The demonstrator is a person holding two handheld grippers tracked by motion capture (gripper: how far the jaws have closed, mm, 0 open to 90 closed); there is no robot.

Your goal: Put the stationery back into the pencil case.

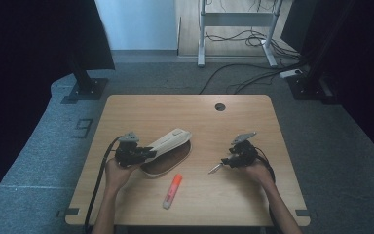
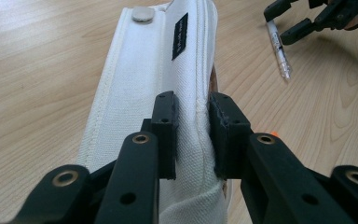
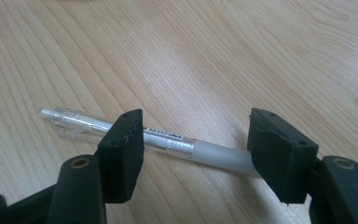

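Now the left gripper (image 2: 191, 135) pinched the white pencil case (image 2: 168, 70); the right gripper (image 3: 196, 149) sat wide open around the pen (image 3: 168, 142), probably squeezing next.

The pouch's black label (image 2: 180, 36) and the pen's printed band (image 3: 164, 134) are too small to read.

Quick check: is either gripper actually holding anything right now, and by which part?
The left gripper pinches the white pencil case by its near end, fingers on the fabric flap. The right gripper is open around the pen on the table, not holding it.
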